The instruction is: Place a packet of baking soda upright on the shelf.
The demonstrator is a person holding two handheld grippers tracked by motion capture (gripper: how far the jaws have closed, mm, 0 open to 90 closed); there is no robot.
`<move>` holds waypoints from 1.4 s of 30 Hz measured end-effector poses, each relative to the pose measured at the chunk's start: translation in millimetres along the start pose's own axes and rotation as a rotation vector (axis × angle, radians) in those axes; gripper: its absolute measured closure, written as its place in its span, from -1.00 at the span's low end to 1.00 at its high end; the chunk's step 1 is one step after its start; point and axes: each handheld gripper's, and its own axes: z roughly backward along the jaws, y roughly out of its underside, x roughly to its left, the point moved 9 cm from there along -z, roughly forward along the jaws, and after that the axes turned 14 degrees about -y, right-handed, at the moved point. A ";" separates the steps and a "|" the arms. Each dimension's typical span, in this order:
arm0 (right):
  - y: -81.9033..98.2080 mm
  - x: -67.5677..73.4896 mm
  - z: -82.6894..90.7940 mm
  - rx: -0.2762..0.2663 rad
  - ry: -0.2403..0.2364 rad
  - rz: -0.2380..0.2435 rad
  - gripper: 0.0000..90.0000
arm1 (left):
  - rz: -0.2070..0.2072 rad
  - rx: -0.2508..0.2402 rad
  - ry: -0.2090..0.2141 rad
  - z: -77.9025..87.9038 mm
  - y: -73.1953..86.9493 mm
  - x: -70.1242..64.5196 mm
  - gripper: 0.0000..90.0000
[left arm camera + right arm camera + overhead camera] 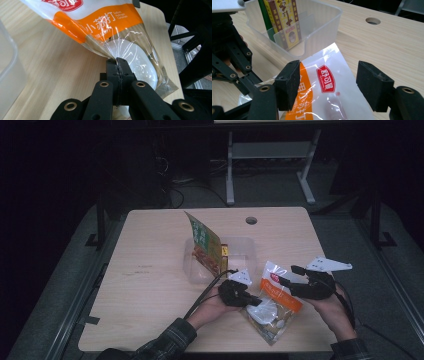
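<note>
A clear snack bag (272, 295) with an orange band and a red logo lies near the table's front edge, between both hands. My left gripper (257, 302) is shut on it; in the left gripper view its jaws (117, 61) pinch the clear film of the bag (105, 22) beside a white lump inside. My right gripper (287, 276) is at the bag's top end. In the right gripper view it (329, 83) stands open, its pads either side of the bag's top (342, 75), the right-hand pad well apart from it.
A clear plastic container (245, 242) sits mid-table just beyond the bag, with a tall green and red packet (205, 242) and a yellow box (284, 20) standing in it. A round cable hole (251, 220) lies near the table's far edge.
</note>
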 end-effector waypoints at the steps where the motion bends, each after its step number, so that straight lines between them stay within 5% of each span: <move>1: -0.3 0.2 0.9 -0.001 0.001 0.000 -0.23 | 0.007 -0.009 -0.002 1.5 -2.1 -0.5 1.00; 6: -5.3 2.1 5.7 -0.030 0.007 0.010 -0.27 | -0.001 -0.037 -0.023 17.7 -9.5 4.5 1.00; 15: -10.3 7.9 12.2 -0.076 -0.055 0.019 -0.41 | -0.016 -0.086 -0.076 52.0 -16.1 13.5 1.00; 30: -1.8 34.1 -11.7 -0.053 -0.265 0.008 -0.36 | 0.039 -0.155 -0.177 100.3 -11.9 38.6 1.00; 34: 4.8 41.5 -23.7 -0.029 -0.324 -0.003 -0.20 | 0.055 -0.169 -0.173 107.3 -10.8 38.9 1.00; 38: 4.2 50.3 -30.7 -0.031 -0.404 -0.019 0.32 | 0.064 -0.177 -0.170 111.3 -9.9 38.4 1.00; 42: 3.8 55.5 -34.6 -0.025 -0.460 -0.044 0.60 | 0.089 -0.194 -0.174 116.5 -8.7 40.8 1.00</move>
